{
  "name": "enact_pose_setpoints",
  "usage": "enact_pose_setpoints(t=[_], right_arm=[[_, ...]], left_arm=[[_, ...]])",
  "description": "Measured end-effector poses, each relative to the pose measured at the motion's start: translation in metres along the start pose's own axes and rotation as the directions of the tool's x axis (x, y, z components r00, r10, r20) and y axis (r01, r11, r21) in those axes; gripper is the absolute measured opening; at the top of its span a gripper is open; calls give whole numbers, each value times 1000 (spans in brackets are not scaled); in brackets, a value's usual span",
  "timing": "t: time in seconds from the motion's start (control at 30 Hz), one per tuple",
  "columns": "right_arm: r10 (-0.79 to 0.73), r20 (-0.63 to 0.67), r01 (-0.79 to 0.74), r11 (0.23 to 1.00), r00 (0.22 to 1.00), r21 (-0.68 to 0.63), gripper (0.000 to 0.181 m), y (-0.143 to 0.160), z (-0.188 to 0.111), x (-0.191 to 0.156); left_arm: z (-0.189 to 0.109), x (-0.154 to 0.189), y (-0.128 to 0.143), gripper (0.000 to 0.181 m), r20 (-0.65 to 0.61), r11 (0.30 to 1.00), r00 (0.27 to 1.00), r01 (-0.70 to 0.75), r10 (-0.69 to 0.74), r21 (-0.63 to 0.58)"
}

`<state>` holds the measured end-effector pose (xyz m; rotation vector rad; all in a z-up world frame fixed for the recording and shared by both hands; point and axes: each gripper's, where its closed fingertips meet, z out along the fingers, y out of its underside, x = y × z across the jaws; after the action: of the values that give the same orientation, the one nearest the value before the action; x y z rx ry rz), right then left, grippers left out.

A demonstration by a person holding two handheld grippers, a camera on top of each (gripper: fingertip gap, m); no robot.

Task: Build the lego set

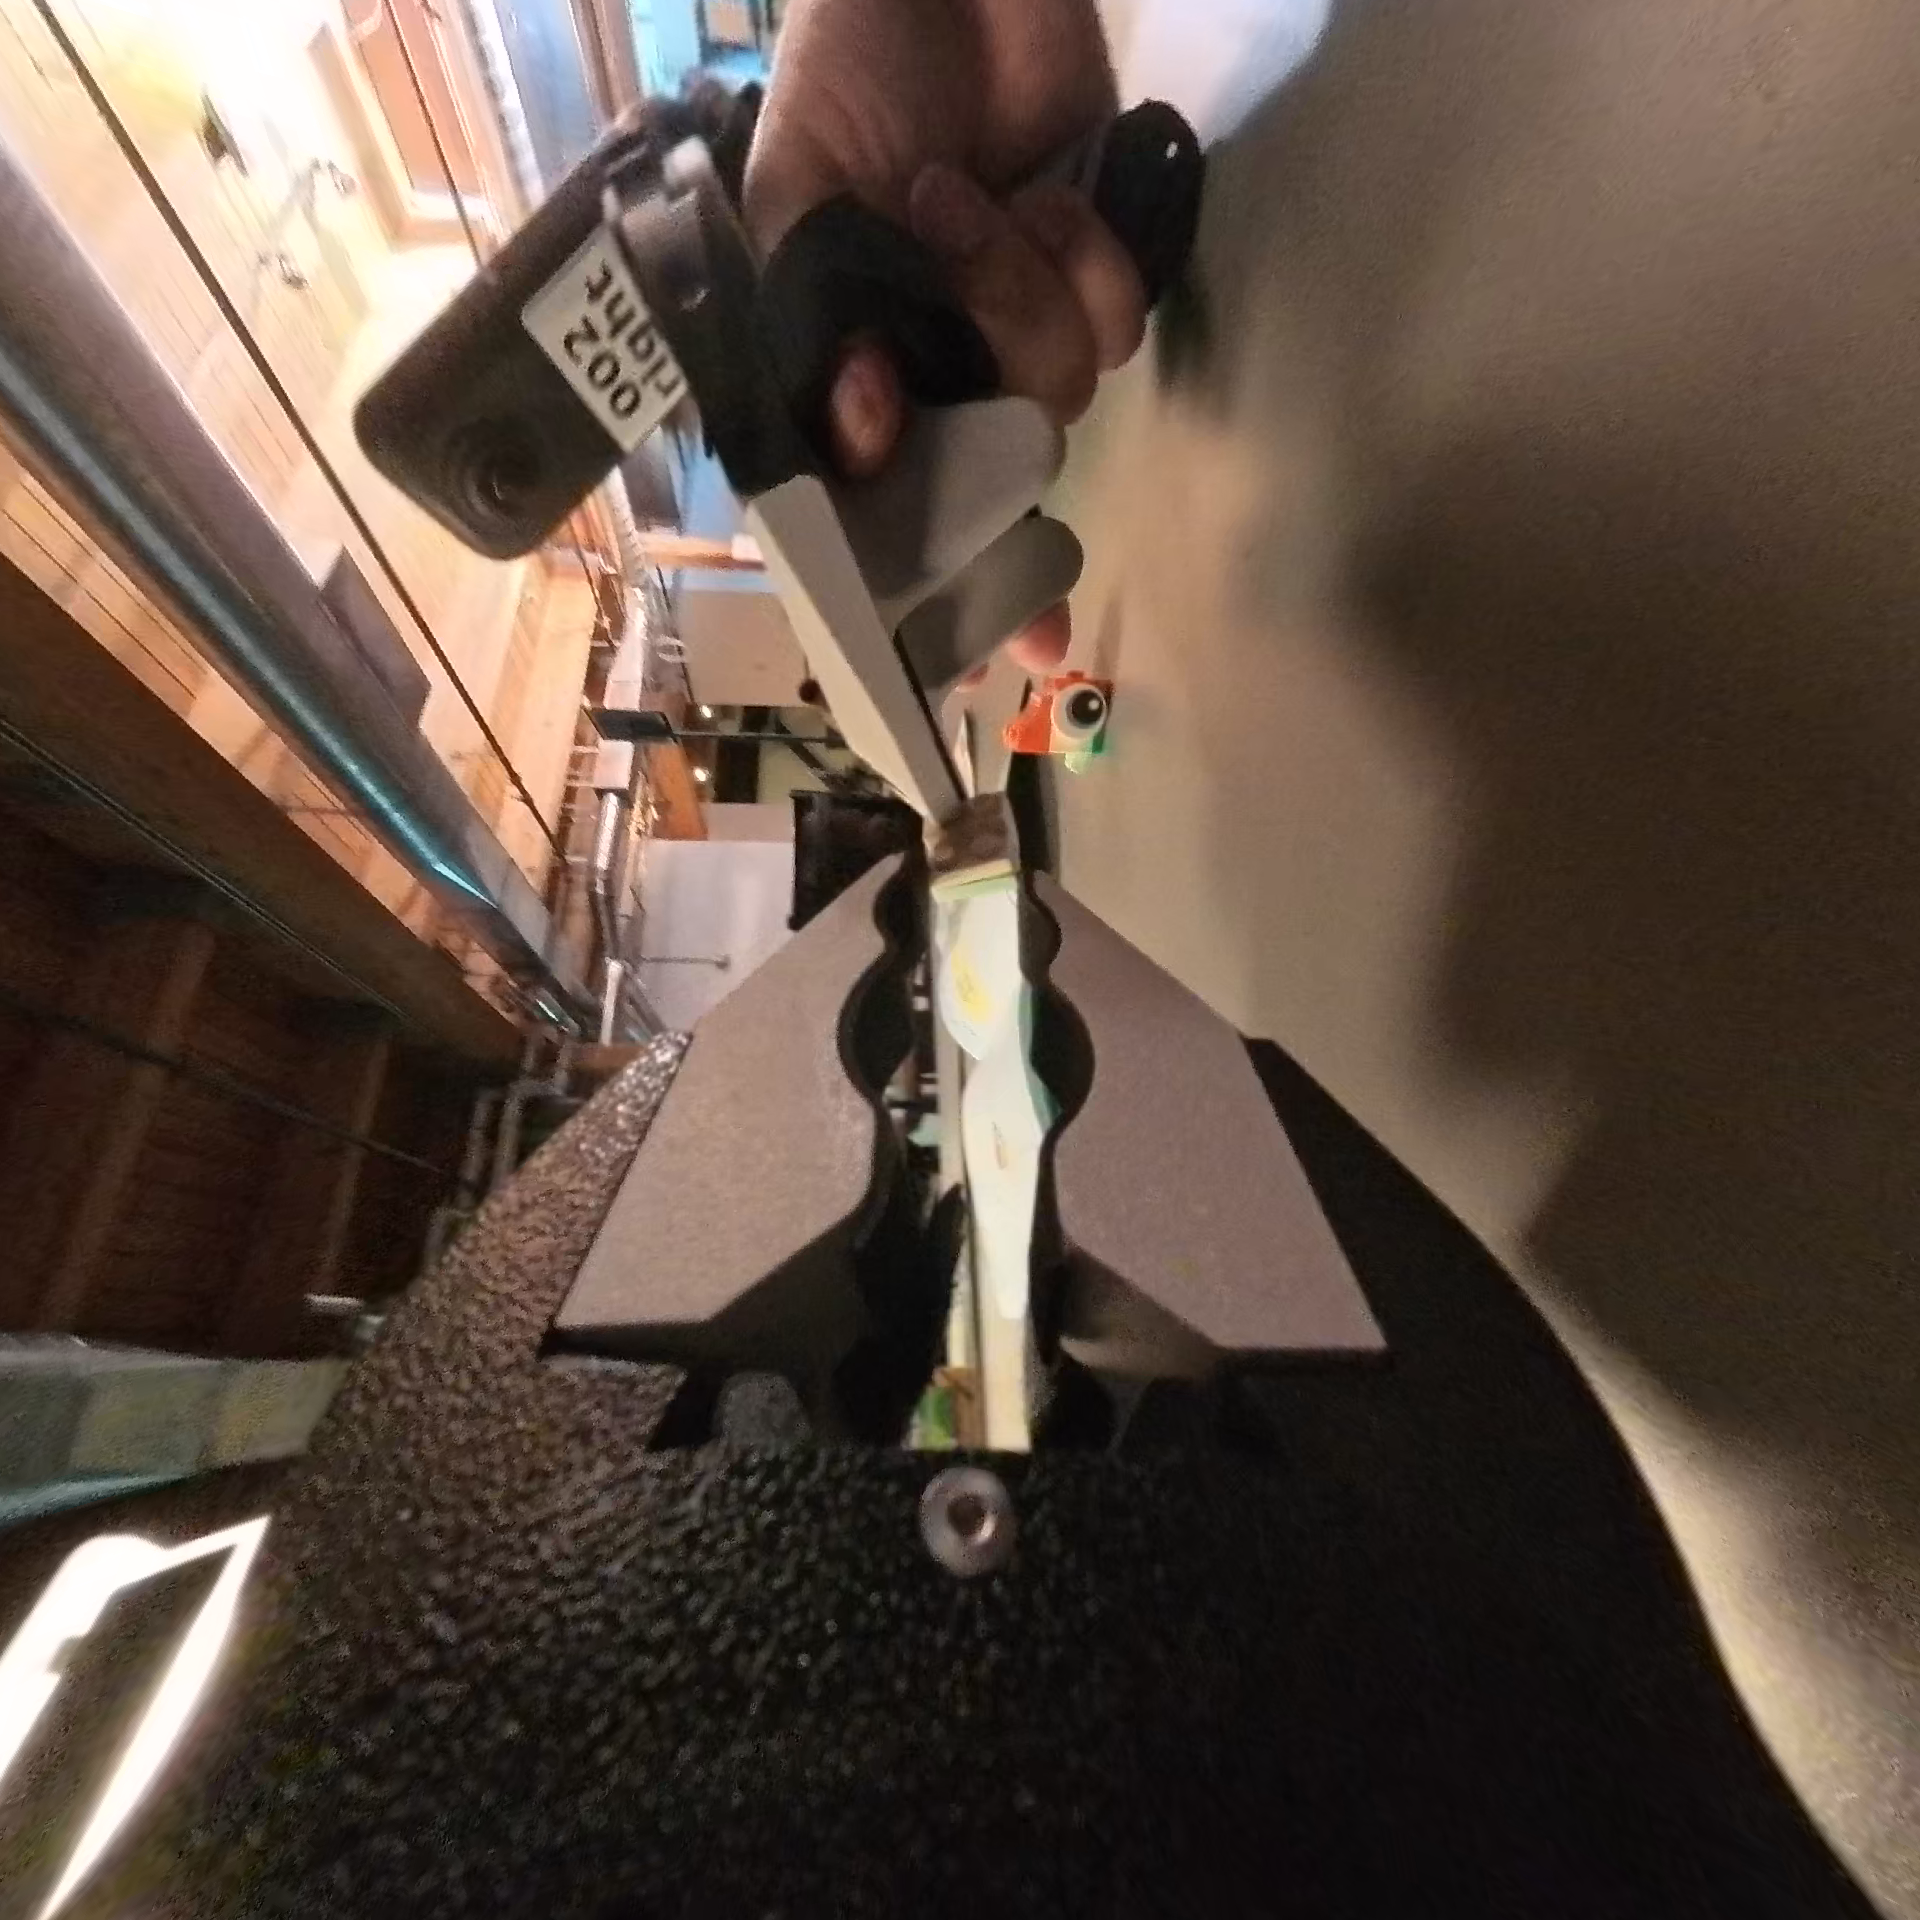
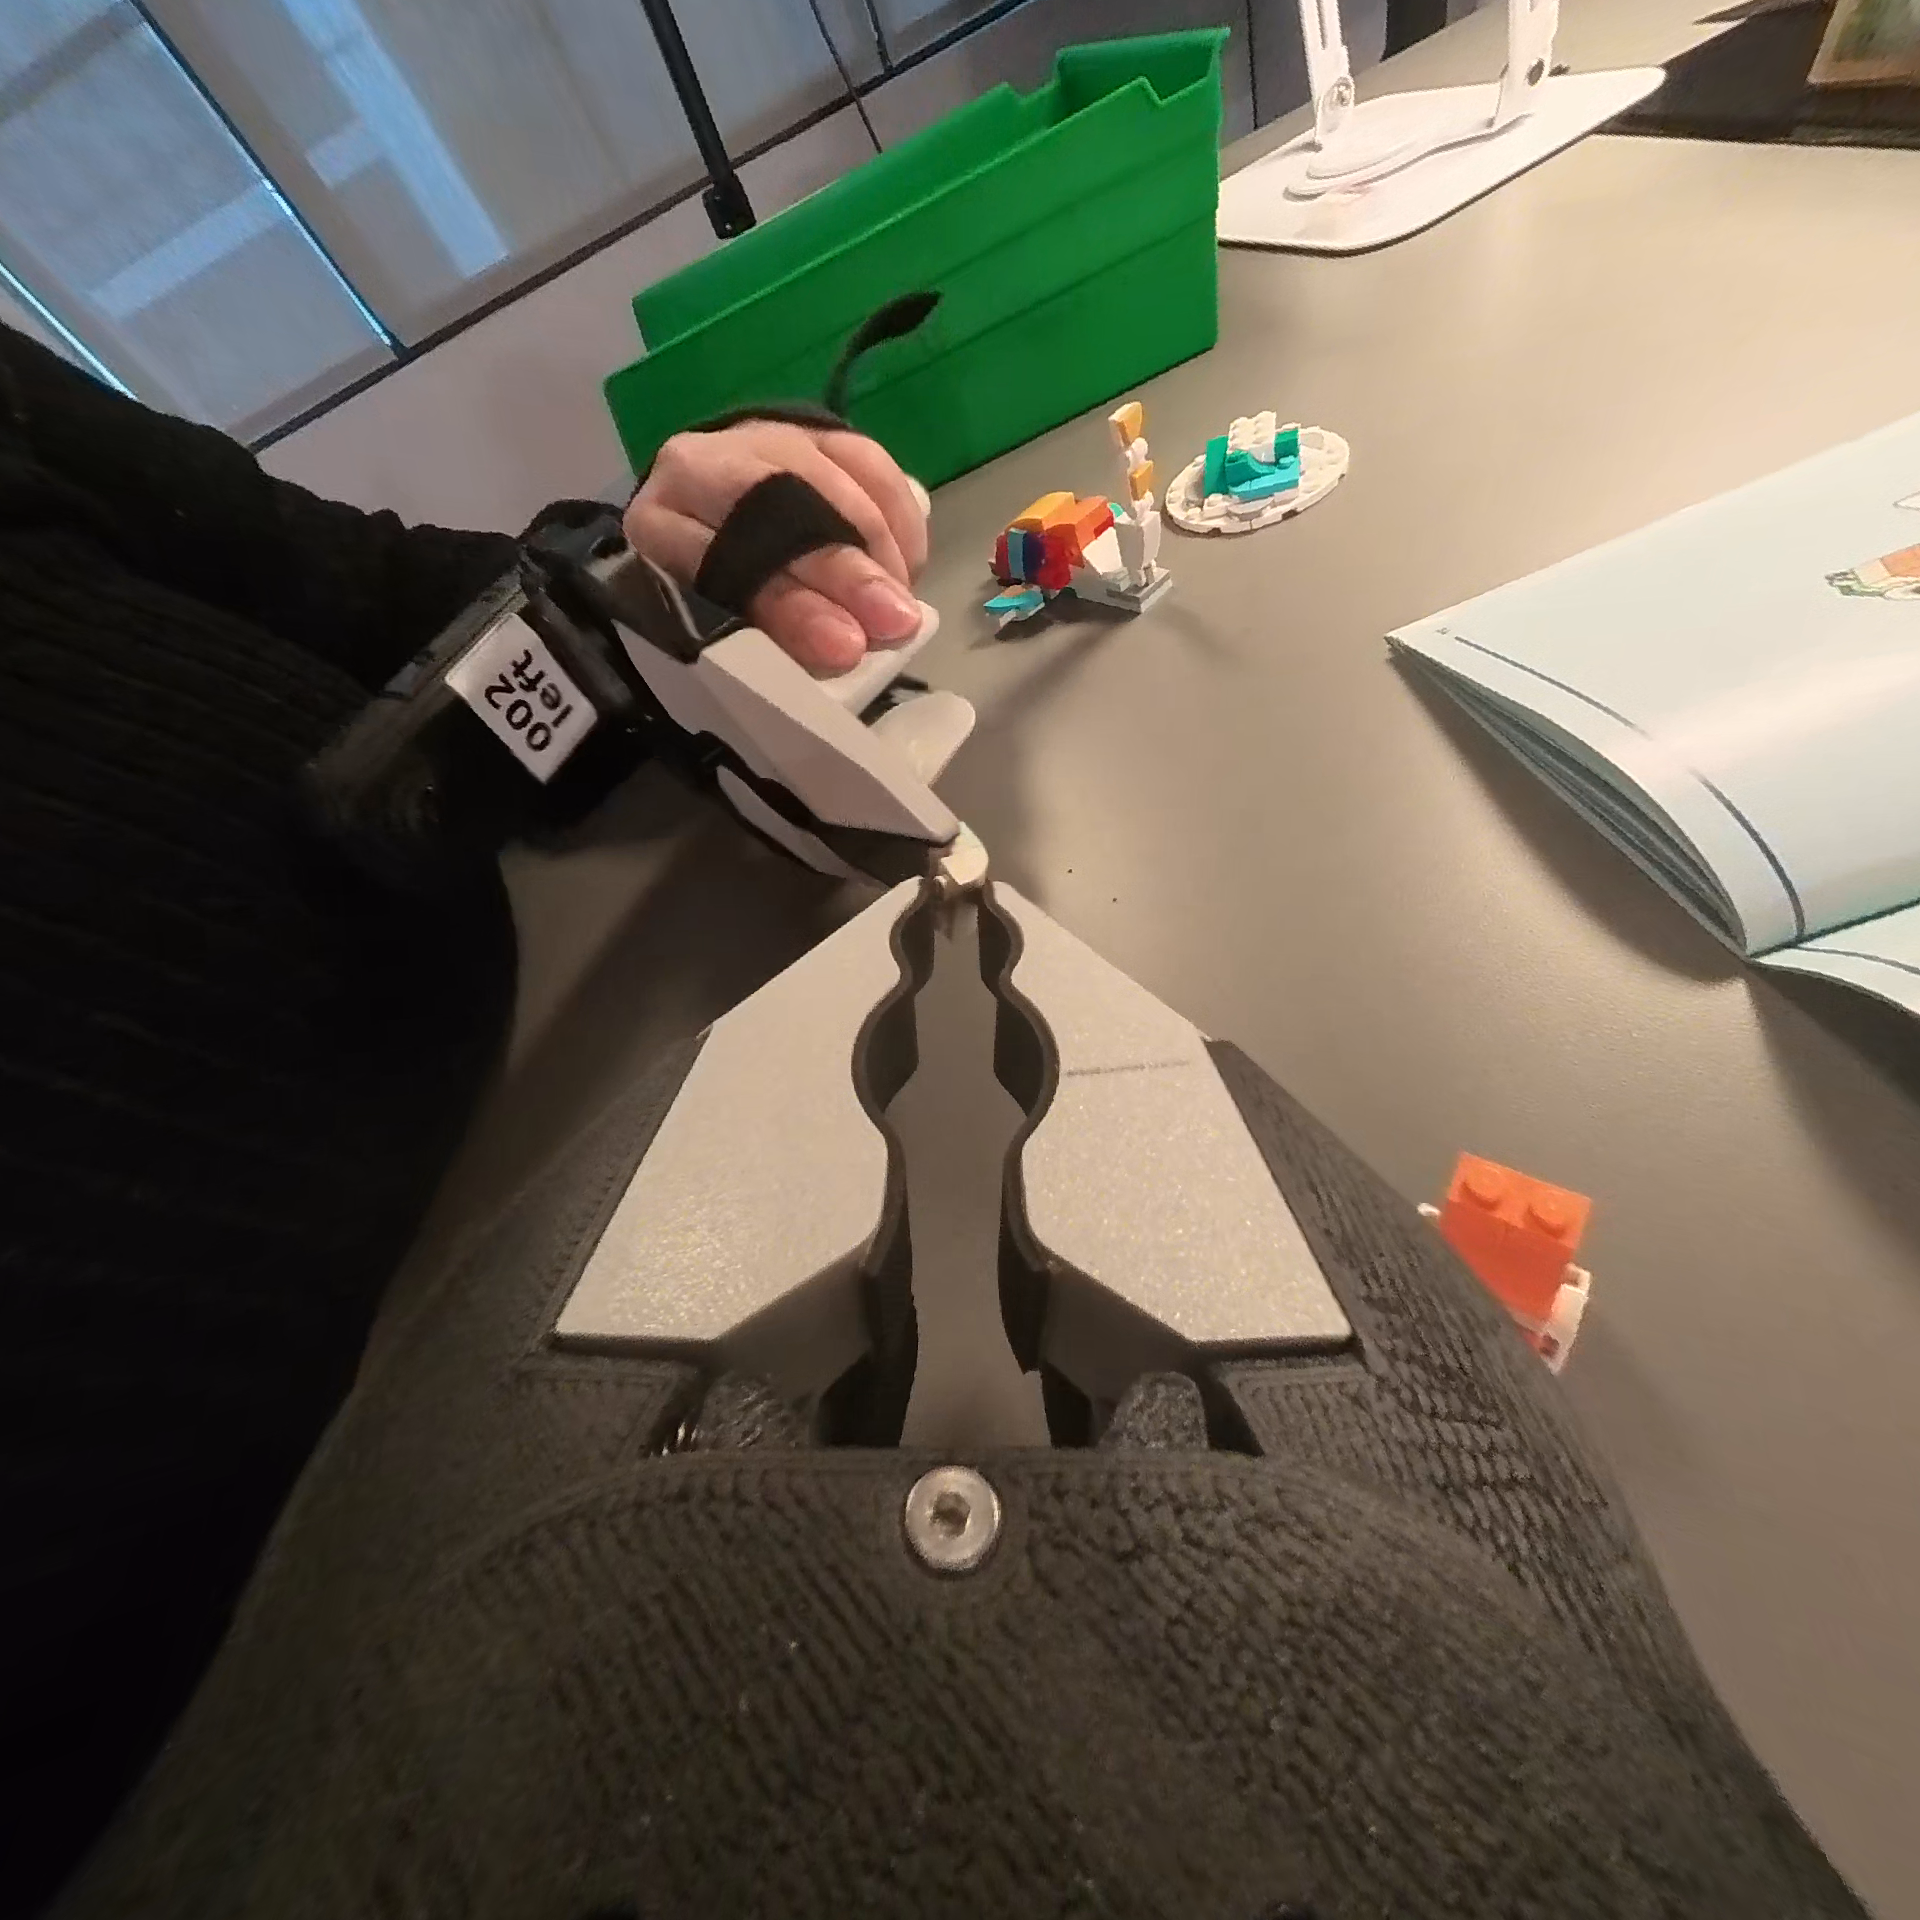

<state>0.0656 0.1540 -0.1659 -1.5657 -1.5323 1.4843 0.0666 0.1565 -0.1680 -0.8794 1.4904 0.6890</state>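
Note:
My left gripper (image 1: 971, 883) and my right gripper (image 2: 951, 896) meet tip to tip above the grey table (image 2: 1299, 831). The left is shut on a small pale piece (image 1: 974, 886), which looks white in the right wrist view (image 2: 968, 858). The right is shut on a small grey piece (image 1: 971, 831), pressed against the pale one. In the left wrist view the right gripper (image 1: 966, 821) comes in from above. In the right wrist view the left gripper (image 2: 961, 847) comes in from the left. An orange and white lego piece with an eye (image 1: 1065, 717) lies close by on the table; it also shows in the right wrist view (image 2: 1517, 1236).
A multicoloured lego build (image 2: 1060, 561) and a white round plate with teal bricks (image 2: 1257, 473) stand farther back. Behind them is a green bin (image 2: 935, 270). An open instruction booklet (image 2: 1714, 707) lies at the right. A white stand base (image 2: 1434, 135) is at the far right. Only a small space, under 4 cm, lies between the two pairs of fingers.

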Motion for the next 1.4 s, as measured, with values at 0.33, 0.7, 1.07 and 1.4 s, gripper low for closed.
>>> enact_pose_setpoints(t=[0.33,0.7,1.07,1.4], right_arm=[[-546,-243,577,813,802,75,35,-29,-9,-10],[-554,-110,564,820,825,101,20,-15,-10,-25],[-466,22,459,877,884,138,8,-12,-15,-36],[-442,52,430,890,896,154,8,-14,-16,-40]], left_arm=[[4,-17,5,14,-211,427,405,901,-890,-71],[-9,-26,-27,14,-493,-429,-557,830,-669,-356],[-16,-24,-35,15,-553,-478,-642,766,-531,-431],[-17,-35,-27,26,-509,83,59,996,-859,-25]])
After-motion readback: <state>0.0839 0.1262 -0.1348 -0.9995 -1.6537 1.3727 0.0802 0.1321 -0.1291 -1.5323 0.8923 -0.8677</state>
